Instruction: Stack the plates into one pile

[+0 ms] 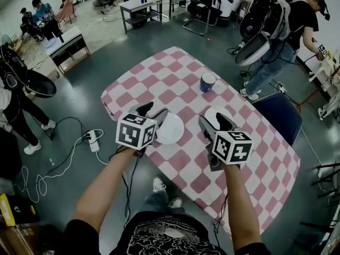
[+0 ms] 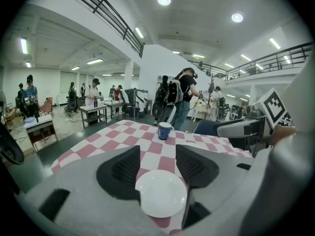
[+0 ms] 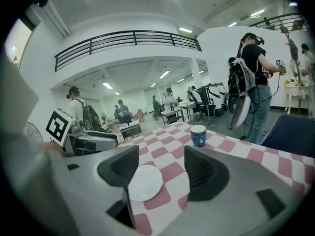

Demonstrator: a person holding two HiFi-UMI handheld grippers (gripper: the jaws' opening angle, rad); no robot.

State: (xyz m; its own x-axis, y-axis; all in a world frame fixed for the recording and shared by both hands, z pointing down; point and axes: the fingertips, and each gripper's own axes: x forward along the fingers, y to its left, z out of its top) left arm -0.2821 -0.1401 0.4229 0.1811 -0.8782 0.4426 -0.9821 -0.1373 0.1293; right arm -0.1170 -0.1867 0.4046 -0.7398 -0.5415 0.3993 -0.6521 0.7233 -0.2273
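Two white plates lie apart on the pink-and-white checked table point(image 1: 175, 78). The left plate point(image 1: 171, 130) point(image 2: 161, 193) lies flat just under and between the jaws of my left gripper point(image 1: 154, 112) point(image 2: 157, 154), which is open; its pads do not press on the plate. The right plate point(image 1: 212, 113) point(image 3: 144, 183) is partly hidden in the head view by my right gripper point(image 1: 213, 122) point(image 3: 161, 156). That gripper is open too, with the plate low by its left jaw. Neither gripper holds anything.
A blue cup point(image 1: 207, 81) point(image 2: 165, 130) point(image 3: 198, 135) stands on the table beyond both plates. A dark blue chair point(image 1: 279, 116) is at the table's right side. People stand around the room, one near the chair point(image 1: 276, 41). Cables and a power strip point(image 1: 93, 139) lie on the floor at left.
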